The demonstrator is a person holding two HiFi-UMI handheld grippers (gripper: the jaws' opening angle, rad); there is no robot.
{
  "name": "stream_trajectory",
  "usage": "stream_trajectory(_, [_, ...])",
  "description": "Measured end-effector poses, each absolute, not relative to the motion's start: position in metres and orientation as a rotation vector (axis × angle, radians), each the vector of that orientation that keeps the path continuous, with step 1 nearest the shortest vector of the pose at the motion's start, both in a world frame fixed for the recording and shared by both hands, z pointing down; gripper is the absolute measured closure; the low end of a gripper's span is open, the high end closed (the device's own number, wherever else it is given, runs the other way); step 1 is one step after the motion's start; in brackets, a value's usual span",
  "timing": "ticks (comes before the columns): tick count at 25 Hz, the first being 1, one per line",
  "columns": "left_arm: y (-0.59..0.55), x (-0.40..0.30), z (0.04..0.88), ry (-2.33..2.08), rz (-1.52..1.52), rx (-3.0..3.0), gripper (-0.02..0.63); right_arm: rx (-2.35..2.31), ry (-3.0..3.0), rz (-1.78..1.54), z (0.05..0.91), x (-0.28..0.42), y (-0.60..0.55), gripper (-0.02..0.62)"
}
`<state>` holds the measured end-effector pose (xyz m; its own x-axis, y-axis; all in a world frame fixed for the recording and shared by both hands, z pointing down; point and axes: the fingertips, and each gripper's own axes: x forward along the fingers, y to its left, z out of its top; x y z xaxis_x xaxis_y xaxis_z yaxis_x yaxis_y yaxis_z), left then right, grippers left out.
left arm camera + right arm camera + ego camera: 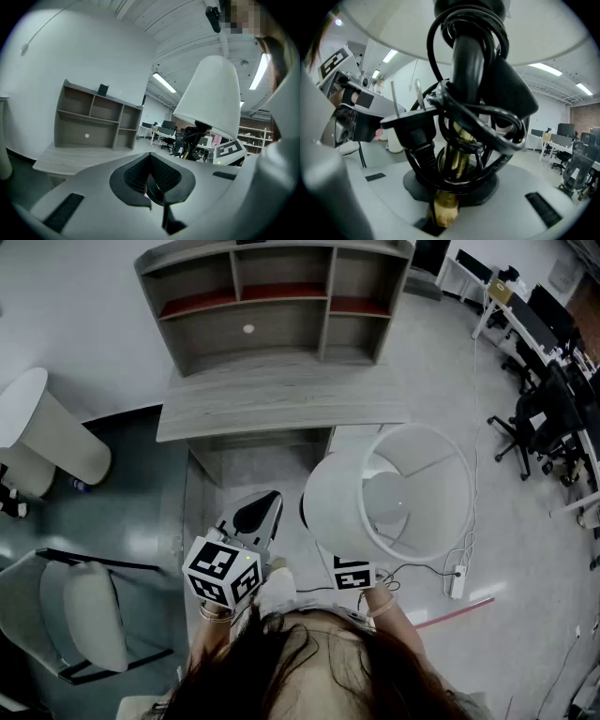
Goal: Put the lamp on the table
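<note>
The front of the table (281,404) is being left bare for approach from above. Its back is being closed off by the shelf unit (272,329). Room at the left is being taken by a chair (89,615), at the near right by the lamp (403,488).

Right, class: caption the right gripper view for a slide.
Right claw grips lamp's brass stem, black cord and plug bundled around it.

Long dark hair (309,662) spreads just below the left gripper's (263,506) white marker cube (223,573), printed with black squares and lit by a small green light (247,562), a thin bangle (215,614) sits right under that cube, and the right gripper (444,212), beside the cube, shares its pale grey shell.
</note>
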<state>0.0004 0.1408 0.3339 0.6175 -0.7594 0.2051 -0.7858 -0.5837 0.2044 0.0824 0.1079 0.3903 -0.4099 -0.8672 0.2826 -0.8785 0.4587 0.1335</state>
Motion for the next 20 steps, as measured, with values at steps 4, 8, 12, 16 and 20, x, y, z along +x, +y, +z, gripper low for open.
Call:
stream_trajectory(4, [0.138, -0.002, 0.335, -1.250, 0.139, 2.571, 0.601, 1.505, -2.394, 0.037, 0.388, 0.083, 0.104, 0.518])
stream_trajectory(8, [0.133, -0.004, 0.335, -1.237, 0.135, 2.577, 0.601, 1.529, -2.391, 0.032, 0.385, 0.083, 0.098, 0.518])
stream_trajectory(12, [0.128, -0.006, 0.337, -1.219, 0.138, 2.580, 0.601, 1.545, -2.395, 0.047, 0.386, 0.081, 0.090, 0.518])
stream_trajectory(16, [0.119, -0.014, 0.338, -1.214, 0.132, 2.581, 0.601, 1.554, -2.387, 0.056, 0.388, 0.075, 0.080, 0.518])
stream_trajectory(20, [0.108, -0.027, 0.339, -1.212, 0.129, 2.581, 0.601, 1.569, -2.376, 0.053, 0.389, 0.067, 0.069, 0.519])
